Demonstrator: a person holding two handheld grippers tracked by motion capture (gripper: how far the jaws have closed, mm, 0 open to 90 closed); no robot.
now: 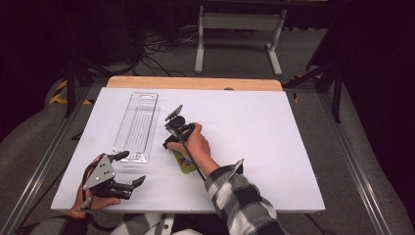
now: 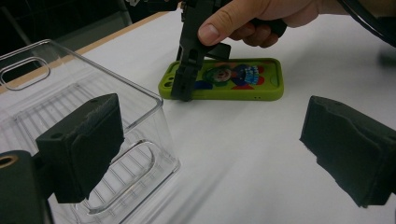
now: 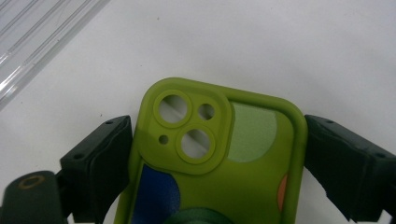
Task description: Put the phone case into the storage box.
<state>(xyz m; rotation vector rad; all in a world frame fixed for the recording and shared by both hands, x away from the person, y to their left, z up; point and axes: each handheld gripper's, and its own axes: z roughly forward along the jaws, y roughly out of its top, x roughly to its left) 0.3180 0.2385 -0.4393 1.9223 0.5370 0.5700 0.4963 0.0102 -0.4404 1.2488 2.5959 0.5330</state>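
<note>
Case [image 3: 219, 168], green, lies flat on the worktop [image 1: 254, 127] beside the clear tray [image 1: 137, 122], straddled at its camera end by the spread right claw [image 3: 215, 158], grasp pending: next, close squarely on both edges; left claw [image 1: 132, 169] idle, spread.

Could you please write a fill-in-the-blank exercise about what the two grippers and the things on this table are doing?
1. The phone case is ____ in colour.
2. The right gripper has one of its jaws on each ____ of the phone case.
3. The left gripper holds ____.
4. The clear plastic tray lies on a ____ table.

Missing words: green; side; nothing; white
</note>
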